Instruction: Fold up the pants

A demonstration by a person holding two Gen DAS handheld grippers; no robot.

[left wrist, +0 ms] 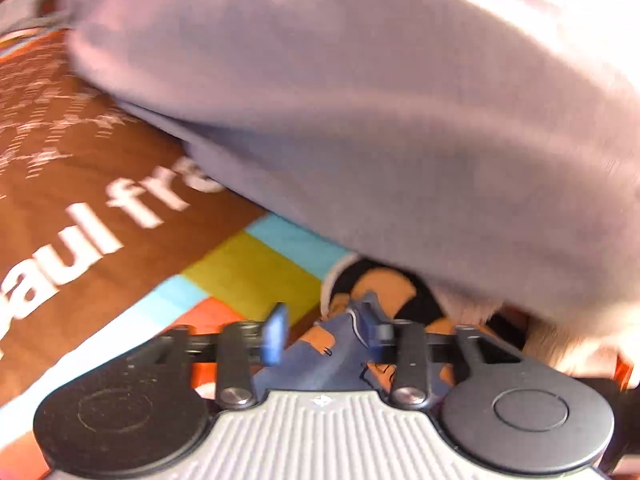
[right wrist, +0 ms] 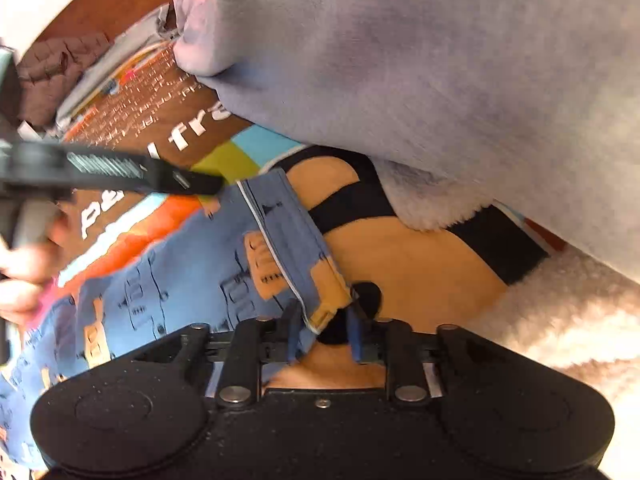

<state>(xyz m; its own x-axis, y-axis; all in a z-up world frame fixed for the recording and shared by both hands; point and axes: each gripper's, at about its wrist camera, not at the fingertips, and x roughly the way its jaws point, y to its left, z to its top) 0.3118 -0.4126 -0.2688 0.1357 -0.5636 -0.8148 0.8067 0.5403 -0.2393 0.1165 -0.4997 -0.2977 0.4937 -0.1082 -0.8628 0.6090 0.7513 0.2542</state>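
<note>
The pants (right wrist: 168,280) are blue with orange patches and dark print, spread over a colourful printed cover. In the right wrist view their folded hem edge (right wrist: 296,248) runs up from my right gripper (right wrist: 326,334), whose blue pads stand a little apart with the hem corner between them. In the left wrist view my left gripper (left wrist: 320,330) has its pads well apart, with blue pants cloth (left wrist: 320,356) bunched between them near the right pad. The left gripper body (right wrist: 120,172) also shows at the left of the right wrist view.
A large grey fleece garment (left wrist: 360,100) lies just ahead and fills the upper part of both views (right wrist: 440,60). The brown cover (left wrist: 80,200) carries white lettering and coloured stripes. A fluffy cream lining (right wrist: 560,320) lies to the right. A hand (right wrist: 24,264) shows at the left.
</note>
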